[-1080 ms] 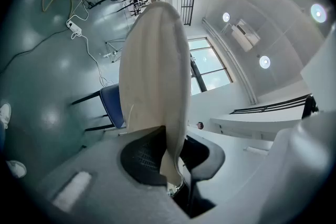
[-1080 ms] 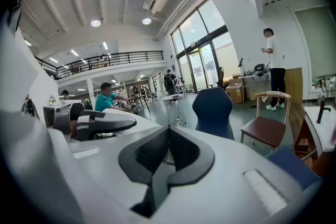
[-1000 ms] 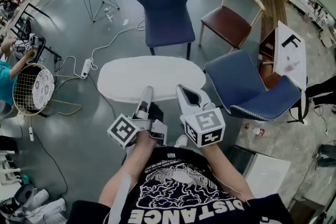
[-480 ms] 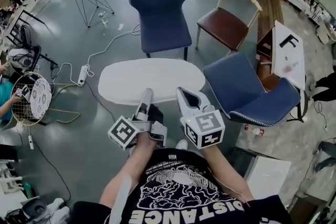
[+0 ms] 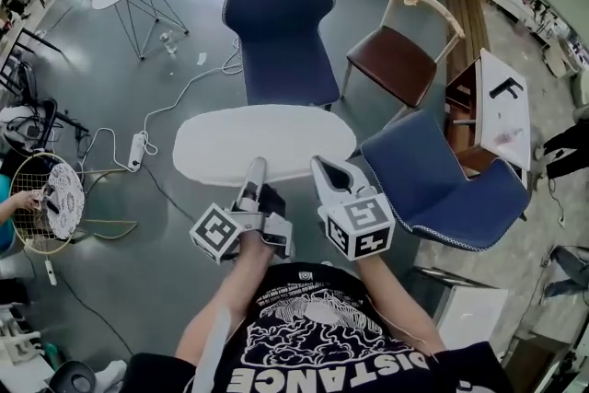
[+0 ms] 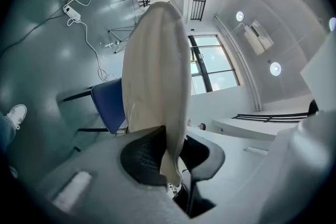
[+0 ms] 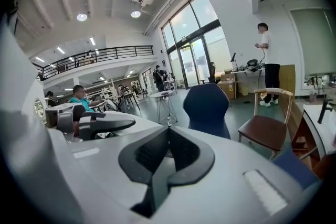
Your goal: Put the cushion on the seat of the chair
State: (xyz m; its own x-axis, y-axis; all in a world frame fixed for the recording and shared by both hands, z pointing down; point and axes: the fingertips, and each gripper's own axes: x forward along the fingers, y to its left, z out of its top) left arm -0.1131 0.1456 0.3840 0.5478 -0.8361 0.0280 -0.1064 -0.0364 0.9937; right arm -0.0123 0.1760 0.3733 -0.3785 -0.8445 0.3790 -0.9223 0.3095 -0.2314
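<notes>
Now, cushion (image 5: pixel 267 143) off-white, long flat oval, plain fabric with thin seamed edge; held level above grey floor (image 5: pixel 138 271), just in front of person; blue chair (image 5: pixel 281 23) just beyond its far edge, seat bare; left tool (image 5: pixel 253 172) clamped on cushion's near edge, cloth pinched between pads; right tool (image 5: pixel 319 166) closed on itself, tips at same edge, nothing seen between jaws.

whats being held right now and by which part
The left gripper pinches the cushion by its near edge. The right gripper has its jaws together with nothing between them.
</notes>
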